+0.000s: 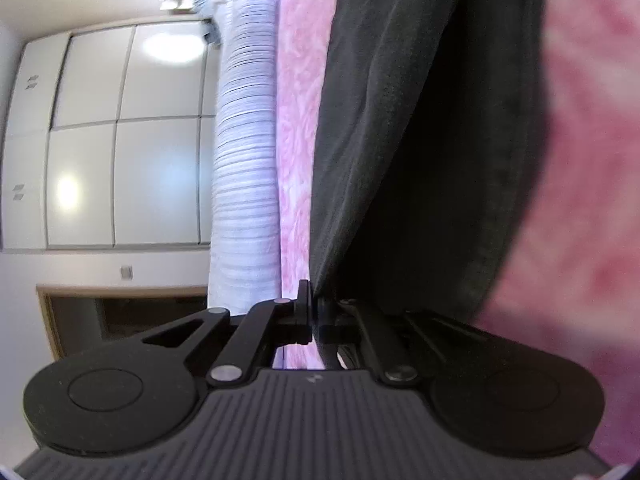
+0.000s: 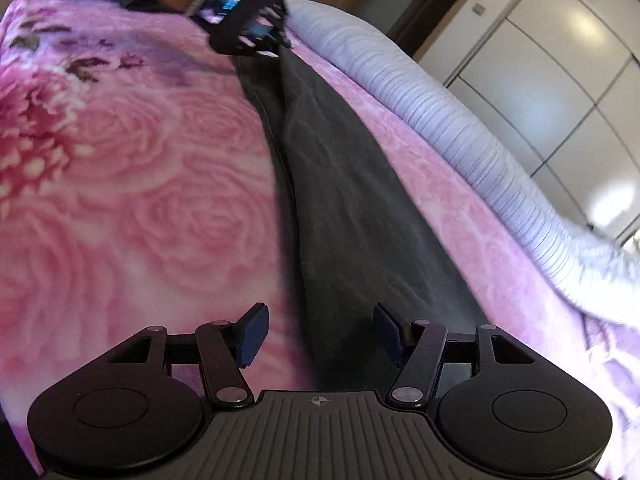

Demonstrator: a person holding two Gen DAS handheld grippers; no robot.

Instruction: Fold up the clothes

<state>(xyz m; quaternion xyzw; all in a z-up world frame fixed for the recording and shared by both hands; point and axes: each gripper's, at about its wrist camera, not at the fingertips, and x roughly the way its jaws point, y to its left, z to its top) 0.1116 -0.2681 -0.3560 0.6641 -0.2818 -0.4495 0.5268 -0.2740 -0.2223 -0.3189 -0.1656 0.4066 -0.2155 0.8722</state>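
A dark grey garment [image 2: 340, 200] lies stretched in a long narrow band across a pink floral blanket [image 2: 140, 184]. My left gripper [image 1: 313, 312] is shut on one end of the dark grey garment [image 1: 400, 140], which fills the view ahead of it. From the right wrist view that left gripper [image 2: 276, 40] sits at the far end of the band, held by a person's hand. My right gripper [image 2: 320, 334] is open at the near end, its blue pads [image 2: 252, 336] on either side of the cloth, nothing pinched.
A white ribbed quilt [image 2: 440, 120] runs along the blanket's far side, seen again as the white ribbed quilt [image 1: 248, 160]. Beyond it stand glossy white wardrobe doors [image 1: 120, 140] and a wood-framed doorway [image 1: 120, 316].
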